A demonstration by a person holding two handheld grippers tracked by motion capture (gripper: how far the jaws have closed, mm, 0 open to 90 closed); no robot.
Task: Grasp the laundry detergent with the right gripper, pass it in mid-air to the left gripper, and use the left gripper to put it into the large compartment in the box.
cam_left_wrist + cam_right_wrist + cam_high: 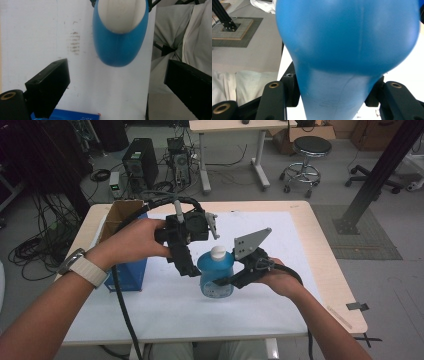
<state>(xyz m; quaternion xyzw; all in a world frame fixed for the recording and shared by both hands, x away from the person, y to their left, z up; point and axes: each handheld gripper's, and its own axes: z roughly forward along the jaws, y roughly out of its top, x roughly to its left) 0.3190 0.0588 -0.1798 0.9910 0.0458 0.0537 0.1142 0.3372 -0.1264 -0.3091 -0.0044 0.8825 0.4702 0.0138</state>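
A blue plastic bottle (pixel 216 274) with a white cap (pixel 218 252) stands upright at the middle of the white mat (pixel 280 285). My right gripper (pixel 231 281) is shut on its lower body from the right; in the right gripper view the blue bottle (pixel 347 50) sits clamped between both black jaws. My left gripper (pixel 192 270) hangs open just left of and above the bottle, jaws pointing down. In the left gripper view the bottle (pixel 117 47) and its white cap (pixel 121 13) lie ahead of the spread jaws, untouched.
An open cardboard and blue box (pixel 122 245) stands at the mat's left edge, its blue side (pixel 72 115) near my left jaws. Past the table (pixel 325 265) are a stool (pixel 306 157), a desk and computer towers on the floor.
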